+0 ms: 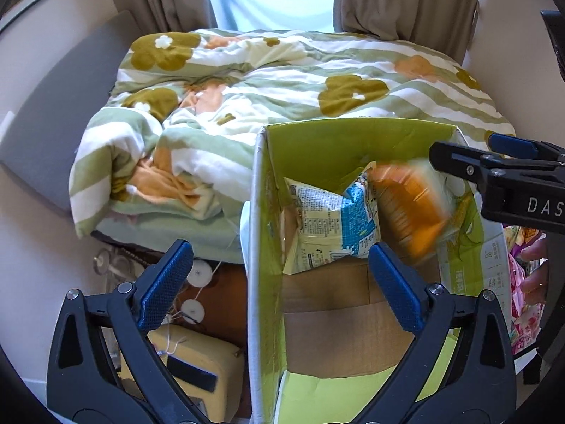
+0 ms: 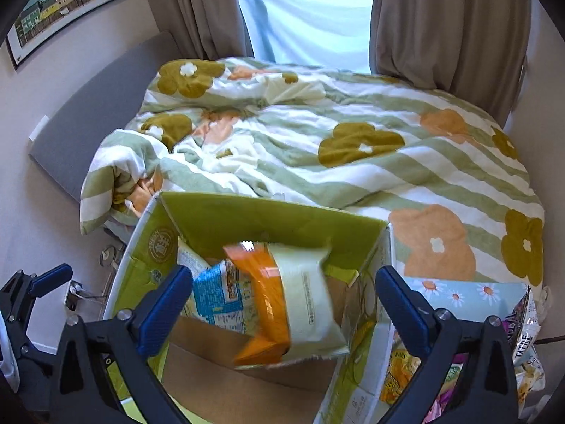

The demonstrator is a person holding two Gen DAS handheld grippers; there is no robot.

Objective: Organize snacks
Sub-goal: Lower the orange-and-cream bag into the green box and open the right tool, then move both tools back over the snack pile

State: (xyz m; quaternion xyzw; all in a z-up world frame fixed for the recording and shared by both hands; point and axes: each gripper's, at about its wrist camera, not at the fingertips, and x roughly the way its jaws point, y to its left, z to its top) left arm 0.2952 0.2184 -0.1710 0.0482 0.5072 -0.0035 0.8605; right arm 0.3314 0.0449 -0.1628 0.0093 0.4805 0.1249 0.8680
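A green cardboard box [image 1: 268,247] stands open against the bed; it also shows in the right wrist view [image 2: 268,222]. Inside lies a blue and cream snack packet [image 1: 335,226] [image 2: 215,293]. An orange and pale green snack bag [image 1: 413,205] [image 2: 293,300] is blurred in the air over the box, free of both grippers. My left gripper [image 1: 282,282] is open, its fingers straddling the box's left wall. My right gripper [image 2: 284,304] is open above the box, with the bag below and between its fingers. It enters the left wrist view [image 1: 459,162] from the right.
A bed with a flowered green-striped duvet [image 2: 353,141] lies behind the box. More snack bags [image 2: 522,339] lie right of the box. A yellow case [image 1: 197,364] and cables sit on the floor at left. Curtains and a window are at the back.
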